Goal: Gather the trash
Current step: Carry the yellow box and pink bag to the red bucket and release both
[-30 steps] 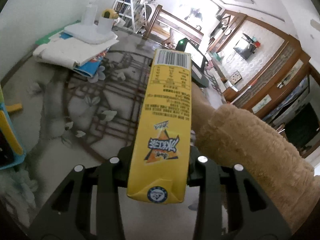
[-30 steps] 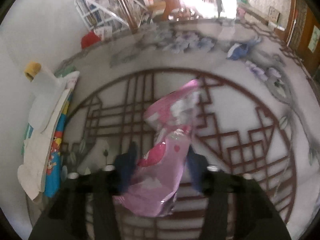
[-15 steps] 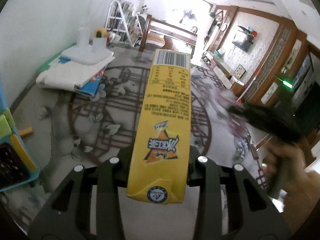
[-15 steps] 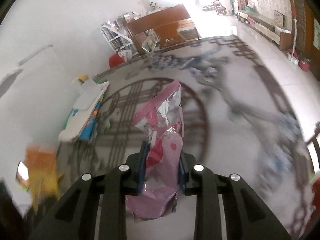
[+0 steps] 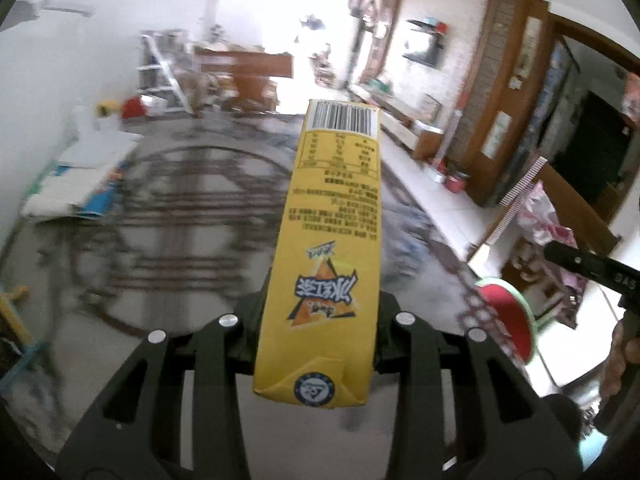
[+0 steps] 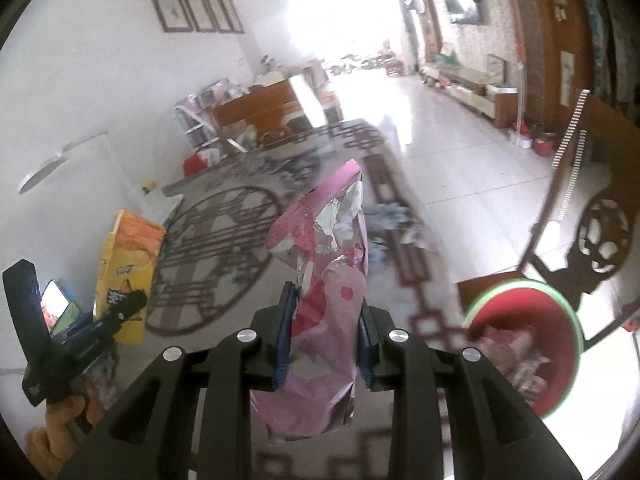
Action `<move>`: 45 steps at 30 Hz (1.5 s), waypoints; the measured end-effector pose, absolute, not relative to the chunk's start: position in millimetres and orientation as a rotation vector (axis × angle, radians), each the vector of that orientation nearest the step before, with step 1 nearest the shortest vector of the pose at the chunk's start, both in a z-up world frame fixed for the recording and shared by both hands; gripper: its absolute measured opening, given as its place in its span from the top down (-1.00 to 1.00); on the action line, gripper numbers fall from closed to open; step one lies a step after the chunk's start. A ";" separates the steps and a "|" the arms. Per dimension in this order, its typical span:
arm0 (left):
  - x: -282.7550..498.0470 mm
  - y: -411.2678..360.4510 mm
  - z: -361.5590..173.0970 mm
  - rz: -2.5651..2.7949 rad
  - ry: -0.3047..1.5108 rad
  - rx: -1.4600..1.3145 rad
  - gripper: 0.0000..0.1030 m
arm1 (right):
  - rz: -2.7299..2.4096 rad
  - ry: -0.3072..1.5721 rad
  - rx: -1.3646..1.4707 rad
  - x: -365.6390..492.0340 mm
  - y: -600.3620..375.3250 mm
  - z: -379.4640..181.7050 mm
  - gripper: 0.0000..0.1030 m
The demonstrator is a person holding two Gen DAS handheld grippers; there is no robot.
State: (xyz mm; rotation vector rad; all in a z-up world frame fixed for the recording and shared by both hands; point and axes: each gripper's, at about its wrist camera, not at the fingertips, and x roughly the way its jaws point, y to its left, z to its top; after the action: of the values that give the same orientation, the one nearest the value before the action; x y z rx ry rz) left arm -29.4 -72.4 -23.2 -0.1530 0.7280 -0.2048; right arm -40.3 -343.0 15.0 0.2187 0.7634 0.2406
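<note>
My left gripper (image 5: pixel 320 320) is shut on a tall yellow drink carton (image 5: pixel 332 232), which sticks forward with its barcode end away from me. My right gripper (image 6: pixel 324 344) is shut on a crumpled pink foil wrapper (image 6: pixel 324 280), pressed between the blue pads. A round red bin with a green rim (image 6: pixel 524 340) sits low on the right of the right wrist view, with some wrappers inside. The same bin (image 5: pixel 508 320) shows right of the carton in the left wrist view, with the pink wrapper (image 5: pixel 548 220) above it. In the right wrist view the carton (image 6: pixel 124 264) is at the left.
A grey rug with a dark red lattice pattern (image 5: pixel 192 240) covers the floor ahead. Stacked papers and books (image 5: pixel 80 176) lie by the left wall. A dark wooden chair (image 6: pixel 600 236) stands just behind the bin. A wooden bench (image 6: pixel 260 108) and a step ladder (image 5: pixel 160 68) stand at the far end.
Both views have swung from the rug toward the red bin, which has come into sight. The right gripper closed tighter on the pink wrapper and lifted it off the rug. The carton stays gripped.
</note>
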 end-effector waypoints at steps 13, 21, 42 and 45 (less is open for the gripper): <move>-26.5 -207.6 -27.5 -0.445 0.753 -0.027 0.31 | 0.049 0.763 0.297 -78.7 -438.8 -12.2 0.46; -16.1 -252.7 -37.2 -0.560 0.783 -0.032 0.31 | -0.032 0.788 0.369 -84.1 -471.5 -38.1 0.45; 11.0 -283.0 -90.2 -0.770 1.009 0.036 -0.20 | -0.181 0.838 0.473 -77.1 -535.0 -90.6 0.43; -4.0 -274.0 -104.1 -0.776 1.067 0.101 -0.32 | -0.185 0.842 0.501 -75.3 -538.6 -96.8 0.43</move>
State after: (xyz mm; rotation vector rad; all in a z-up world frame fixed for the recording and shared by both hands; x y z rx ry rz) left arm -4.0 -274.0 -104.1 0.1012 1.0668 -0.7758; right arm -75.3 -538.6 -96.8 0.5008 0.8424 -0.1854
